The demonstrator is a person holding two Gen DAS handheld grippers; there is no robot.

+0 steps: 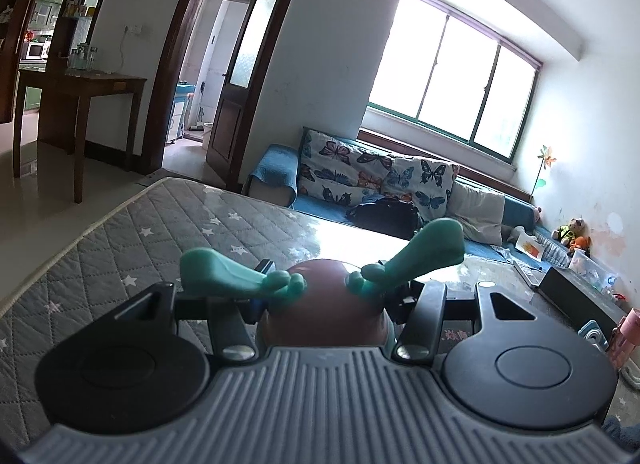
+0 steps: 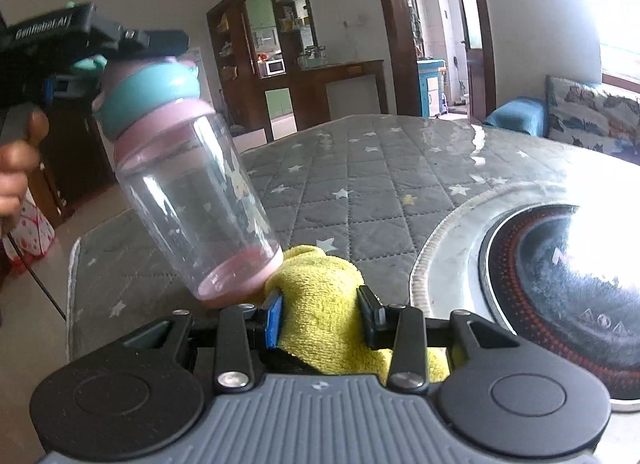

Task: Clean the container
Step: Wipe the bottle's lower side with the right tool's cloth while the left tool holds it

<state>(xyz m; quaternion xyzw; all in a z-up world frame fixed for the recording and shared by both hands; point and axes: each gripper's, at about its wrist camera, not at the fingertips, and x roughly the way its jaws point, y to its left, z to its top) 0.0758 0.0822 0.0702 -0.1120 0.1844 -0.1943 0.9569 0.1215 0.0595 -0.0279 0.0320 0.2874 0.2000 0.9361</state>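
A clear plastic bottle with a pink base and a pink and teal lid hangs tilted above the table. My left gripper is shut on its lid. In the left wrist view the pink lid top fills the gap between my left gripper's jaws, with two teal handles sticking out. My right gripper is shut on a yellow cloth. The cloth touches the bottle's pink base from the lower right.
A grey quilted star-pattern cover lies on the table. A round induction cooktop sits at the right. A second pink bottle and a laptop stand at the table's far right. A sofa runs under the window.
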